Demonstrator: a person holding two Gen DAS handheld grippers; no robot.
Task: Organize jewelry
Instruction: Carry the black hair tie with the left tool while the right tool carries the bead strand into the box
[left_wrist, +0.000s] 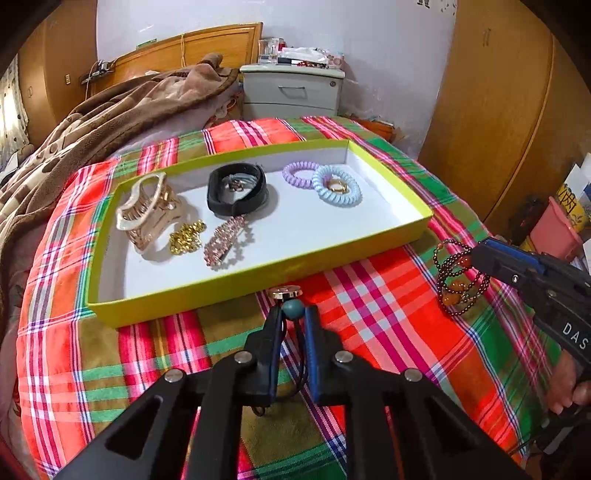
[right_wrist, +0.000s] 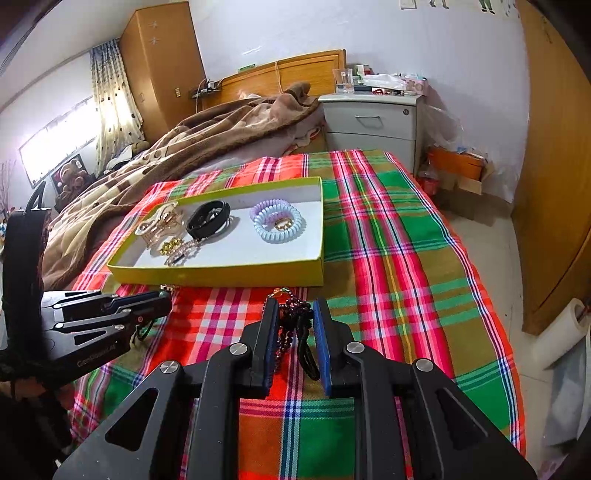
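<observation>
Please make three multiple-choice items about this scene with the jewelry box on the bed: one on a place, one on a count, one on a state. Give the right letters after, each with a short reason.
1. Where does the gold hair claw lie?
A. In the left end of the yellow-green box
B. On the plaid cloth outside the box
C. On the nightstand

2. How many spiral hair ties are in the box?
A. One
B. Two
C. Four

3. What is between the fingers of the right gripper?
A. Nothing
B. A black band
C. A dark beaded bracelet

Answers:
1 A: the claw lies inside the box at its left end in the left wrist view.
2 B: one purple tie and one pale blue tie lie side by side, touching.
3 C: the dark beads with orange ones show between the two fingers.
</observation>
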